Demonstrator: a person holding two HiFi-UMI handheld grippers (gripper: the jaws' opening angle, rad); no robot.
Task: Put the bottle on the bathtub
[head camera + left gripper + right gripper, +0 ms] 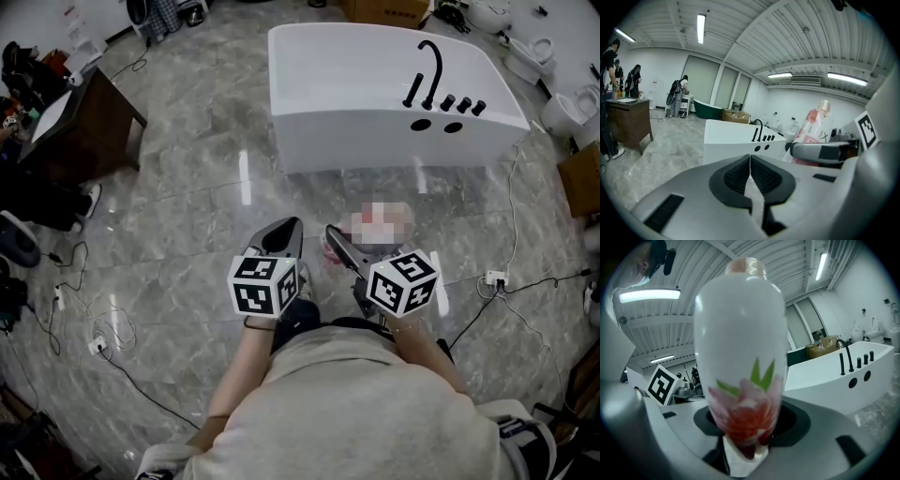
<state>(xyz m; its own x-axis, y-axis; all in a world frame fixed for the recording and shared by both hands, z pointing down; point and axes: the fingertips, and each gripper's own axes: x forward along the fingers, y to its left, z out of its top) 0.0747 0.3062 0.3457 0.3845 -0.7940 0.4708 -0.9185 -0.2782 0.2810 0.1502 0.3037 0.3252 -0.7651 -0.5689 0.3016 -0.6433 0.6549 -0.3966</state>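
My right claw (743,439) is clamped on the base of the bottle (740,333), holding it roughly upright so it can land standing. The left claw (750,178) is pressed together on nothing, parked beside the right since 1 claw suffices. The bathtub (375,141) stands well ahead across the floor (206,187). I judge the flat rim by the black faucet (429,70) the likeliest landing spot.

so the bottle (740,357) is white with a pink-red flower, green leaves and a peachy cap. bathtub (375,131) up at 12 o'clock is plain white, its faucet (429,66) black. floor (187,216) is veiny grey marble, desk (89,122) at 10 o'clock dark brown.
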